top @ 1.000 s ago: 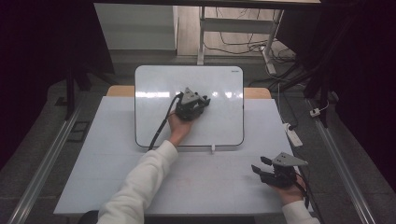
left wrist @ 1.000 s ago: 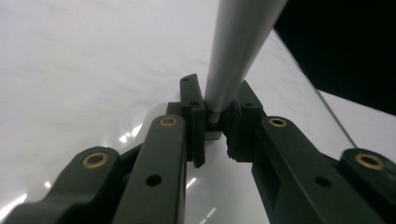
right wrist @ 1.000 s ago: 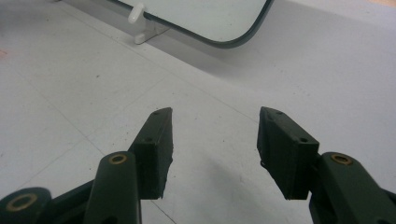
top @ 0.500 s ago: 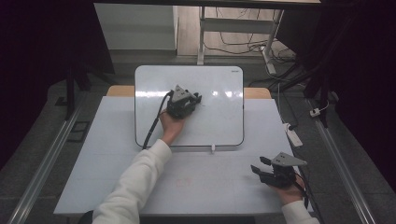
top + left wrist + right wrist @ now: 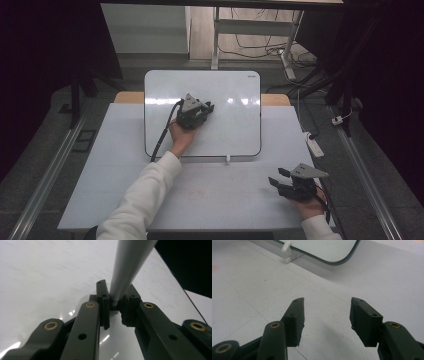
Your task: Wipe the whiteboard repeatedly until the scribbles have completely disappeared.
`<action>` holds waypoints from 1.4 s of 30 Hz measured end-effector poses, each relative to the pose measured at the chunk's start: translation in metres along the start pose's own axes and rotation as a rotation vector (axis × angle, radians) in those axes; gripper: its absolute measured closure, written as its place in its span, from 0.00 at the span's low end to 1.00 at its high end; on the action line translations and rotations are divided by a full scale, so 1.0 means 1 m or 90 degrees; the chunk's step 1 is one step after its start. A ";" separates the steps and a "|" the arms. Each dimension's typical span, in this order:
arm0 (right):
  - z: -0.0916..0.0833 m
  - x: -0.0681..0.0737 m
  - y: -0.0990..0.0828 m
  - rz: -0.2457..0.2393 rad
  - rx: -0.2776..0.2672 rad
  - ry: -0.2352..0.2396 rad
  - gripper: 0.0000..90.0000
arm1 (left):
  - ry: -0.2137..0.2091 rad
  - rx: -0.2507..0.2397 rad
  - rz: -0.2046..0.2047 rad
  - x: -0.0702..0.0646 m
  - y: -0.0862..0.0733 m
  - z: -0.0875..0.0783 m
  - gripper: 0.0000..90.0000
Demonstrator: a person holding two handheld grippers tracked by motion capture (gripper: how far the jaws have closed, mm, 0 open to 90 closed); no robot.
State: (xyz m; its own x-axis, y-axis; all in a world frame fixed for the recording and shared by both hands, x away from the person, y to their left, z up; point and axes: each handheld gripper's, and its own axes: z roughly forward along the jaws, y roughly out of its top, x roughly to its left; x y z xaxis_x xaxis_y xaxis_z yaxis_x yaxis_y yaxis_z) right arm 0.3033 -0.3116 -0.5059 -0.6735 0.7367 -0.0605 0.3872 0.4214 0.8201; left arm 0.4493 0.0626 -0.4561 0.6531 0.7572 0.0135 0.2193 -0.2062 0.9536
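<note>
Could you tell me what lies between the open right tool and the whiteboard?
In the right gripper view, bare white table lies between the right tool and the whiteboard, apart from a small white clip at the board's edge.

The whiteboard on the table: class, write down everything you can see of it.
The white rectangular whiteboard has rounded corners and a thin dark edge, and lies flat on the pale table, its far end reaching past the table's back edge. Its glossy surface reflects lights and looks blank. A small white clip sits at its near edge. The left gripper is over its middle, jaws shut on a grey marker-like stick that points at the board; whether the tip touches cannot be told.
</note>
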 end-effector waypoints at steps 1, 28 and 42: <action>0.000 0.001 0.000 -0.001 0.000 0.000 0.50 | 0.006 -0.001 0.008 -0.002 0.001 0.001 0.86; 0.001 0.000 -0.001 0.001 0.002 0.002 0.50 | 0.033 -0.009 -0.029 0.034 0.009 -0.018 0.86; 0.000 0.000 -0.001 0.000 0.001 0.001 0.50 | 0.013 -0.004 -0.030 0.021 -0.007 -0.021 0.86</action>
State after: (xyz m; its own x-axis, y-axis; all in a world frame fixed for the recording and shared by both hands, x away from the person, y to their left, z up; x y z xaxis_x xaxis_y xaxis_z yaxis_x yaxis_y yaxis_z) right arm 0.3028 -0.3118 -0.5066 -0.6745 0.7359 -0.0599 0.3884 0.4226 0.8189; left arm 0.4462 0.0931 -0.4558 0.6271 0.7785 -0.0258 0.2458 -0.1663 0.9550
